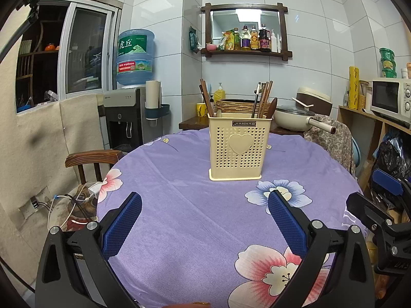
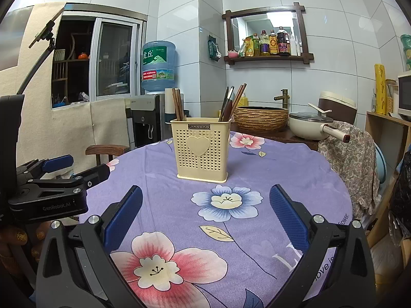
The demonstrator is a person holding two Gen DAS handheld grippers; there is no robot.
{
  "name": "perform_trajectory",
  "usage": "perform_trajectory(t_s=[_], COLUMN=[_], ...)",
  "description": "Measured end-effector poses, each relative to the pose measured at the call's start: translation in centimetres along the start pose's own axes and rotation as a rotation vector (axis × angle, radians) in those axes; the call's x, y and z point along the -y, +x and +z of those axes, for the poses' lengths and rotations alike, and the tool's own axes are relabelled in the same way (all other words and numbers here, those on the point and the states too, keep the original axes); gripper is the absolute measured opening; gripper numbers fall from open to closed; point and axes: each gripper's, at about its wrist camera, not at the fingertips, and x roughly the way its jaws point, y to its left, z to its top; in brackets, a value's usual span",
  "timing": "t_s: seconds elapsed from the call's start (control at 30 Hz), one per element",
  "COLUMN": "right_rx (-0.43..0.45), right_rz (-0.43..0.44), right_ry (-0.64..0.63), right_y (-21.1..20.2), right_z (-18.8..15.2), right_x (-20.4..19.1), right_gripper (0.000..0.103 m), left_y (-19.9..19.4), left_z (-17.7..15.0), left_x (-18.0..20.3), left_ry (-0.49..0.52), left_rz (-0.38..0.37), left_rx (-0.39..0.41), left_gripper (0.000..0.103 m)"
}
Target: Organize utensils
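A cream perforated utensil holder (image 1: pixel 238 146) with a heart on its front stands upright on the round table's purple floral cloth (image 1: pixel 195 220). It also shows in the right wrist view (image 2: pixel 201 151). Brown chopsticks (image 1: pixel 205 96) stand in its left side, and more chopsticks with a dark spoon (image 1: pixel 264 100) in its right side. My left gripper (image 1: pixel 205 202) is open and empty, over the cloth in front of the holder. My right gripper (image 2: pixel 205 197) is open and empty too, beside the left one, which shows in the right wrist view (image 2: pixel 77 166).
A wooden chair (image 1: pixel 92 157) stands at the table's left. Behind the table are a water dispenser (image 1: pixel 128 118), a woven basin (image 2: pixel 260 118), a white pan (image 2: pixel 310 125) and a cloth-draped chair (image 2: pixel 352 154). A shelf with a microwave (image 1: pixel 390 100) is at the right.
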Motion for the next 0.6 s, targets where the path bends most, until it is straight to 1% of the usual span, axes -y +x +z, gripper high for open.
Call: perform_trajectory(t_s=[0.6], right_rx=[-0.003], right_rz=[0.002], right_ry=[0.001], right_y=[0.08], right_z=[-0.04], right_x=[0.06], right_gripper=[0.097], left_y=[-0.11], left_z=[-0.10], left_x=[0.18], left_ry=[0.007], left_rz=[-0.005], left_rx=[0.000], left_gripper=[0.097])
